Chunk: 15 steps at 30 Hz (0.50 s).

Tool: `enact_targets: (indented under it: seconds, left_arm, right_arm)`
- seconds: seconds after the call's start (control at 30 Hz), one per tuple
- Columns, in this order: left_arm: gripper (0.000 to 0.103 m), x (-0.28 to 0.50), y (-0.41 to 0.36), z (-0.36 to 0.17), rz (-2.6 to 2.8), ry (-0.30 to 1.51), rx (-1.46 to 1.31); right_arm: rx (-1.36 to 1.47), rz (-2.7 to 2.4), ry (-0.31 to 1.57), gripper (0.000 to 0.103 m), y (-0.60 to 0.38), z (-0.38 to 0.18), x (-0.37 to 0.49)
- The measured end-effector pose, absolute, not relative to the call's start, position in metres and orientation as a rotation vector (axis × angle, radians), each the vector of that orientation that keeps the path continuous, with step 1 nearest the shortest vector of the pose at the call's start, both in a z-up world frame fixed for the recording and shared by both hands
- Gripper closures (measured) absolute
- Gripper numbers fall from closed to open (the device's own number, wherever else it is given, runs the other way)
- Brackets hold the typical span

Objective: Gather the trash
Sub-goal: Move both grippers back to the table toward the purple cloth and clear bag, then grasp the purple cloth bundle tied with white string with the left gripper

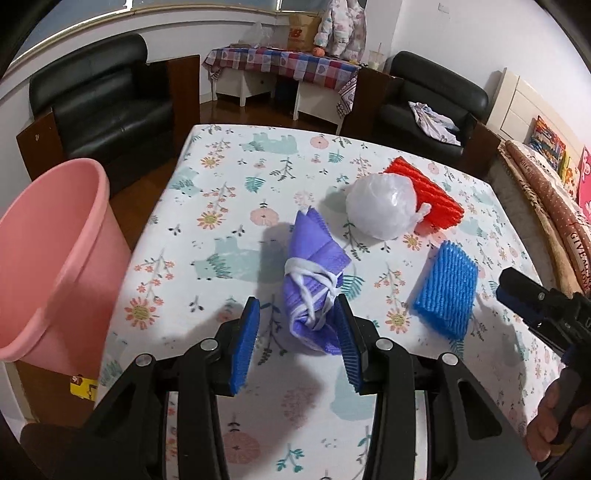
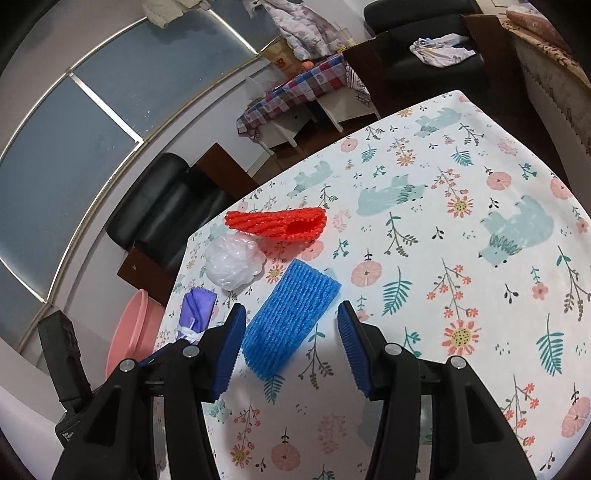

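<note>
A table is being covered by a white tablecloth (image 1: 229, 206) printed with flowers, leaves and pale green bears. Beyond it, two black leather armchairs are being seen against the white wall, one at the left (image 1: 103, 96) and one at the right (image 1: 432, 99), each flanked by dark wooden panels. Between them, a low white table is being draped with a checked cloth (image 1: 280, 61); a cardboard box (image 1: 301, 33) and a plastic bag are being kept on it. A crumpled cloth (image 1: 434, 122) is being left on the right armchair. The floor is being shown as dark wood. Large dark window panes (image 2: 74, 147) in pale frames are being seen in the right wrist view.
</note>
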<state>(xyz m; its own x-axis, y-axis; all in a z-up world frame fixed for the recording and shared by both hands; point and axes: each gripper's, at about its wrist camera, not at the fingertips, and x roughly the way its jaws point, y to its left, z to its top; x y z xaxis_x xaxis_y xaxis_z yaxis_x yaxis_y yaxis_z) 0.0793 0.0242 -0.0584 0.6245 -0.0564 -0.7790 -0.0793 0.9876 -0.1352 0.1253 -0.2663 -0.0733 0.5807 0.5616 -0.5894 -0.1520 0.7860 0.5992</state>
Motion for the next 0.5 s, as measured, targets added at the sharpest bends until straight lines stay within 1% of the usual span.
enact_targets:
  seconds: [0.07, 0.1, 0.13, 0.2, 0.27, 0.43, 0.5]
  left_arm:
    - [0.062, 0.079, 0.022, -0.058, 0.016, 0.895, -0.163]
    - [0.065, 0.078, 0.021, -0.058, 0.015, 0.889, -0.163]
    - [0.075, 0.077, 0.021, -0.057, 0.009, 0.881, -0.161]
    - [0.080, 0.074, 0.019, -0.055, 0.012, 0.863, -0.155]
    - [0.082, 0.070, 0.019, -0.052, 0.016, 0.847, -0.159]
    - [0.083, 0.058, 0.019, -0.044, 0.022, 0.806, -0.160]
    - [0.083, 0.053, 0.021, -0.039, 0.028, 0.787, -0.164]
  right_arm:
    - [0.518, 0.445, 0.855, 0.051, -0.263, -0.072, 0.125]
    - [0.512, 0.448, 0.855, 0.051, -0.262, -0.072, 0.124]
    - [0.504, 0.450, 0.857, 0.051, -0.261, -0.072, 0.124]
    - [0.479, 0.455, 0.866, 0.050, -0.255, -0.072, 0.124]
    - [0.437, 0.464, 0.876, 0.050, -0.247, -0.071, 0.124]
    - [0.322, 0.490, 0.855, 0.050, -0.223, -0.057, 0.125]
    - [0.257, 0.491, 0.840, 0.048, -0.208, -0.048, 0.129]
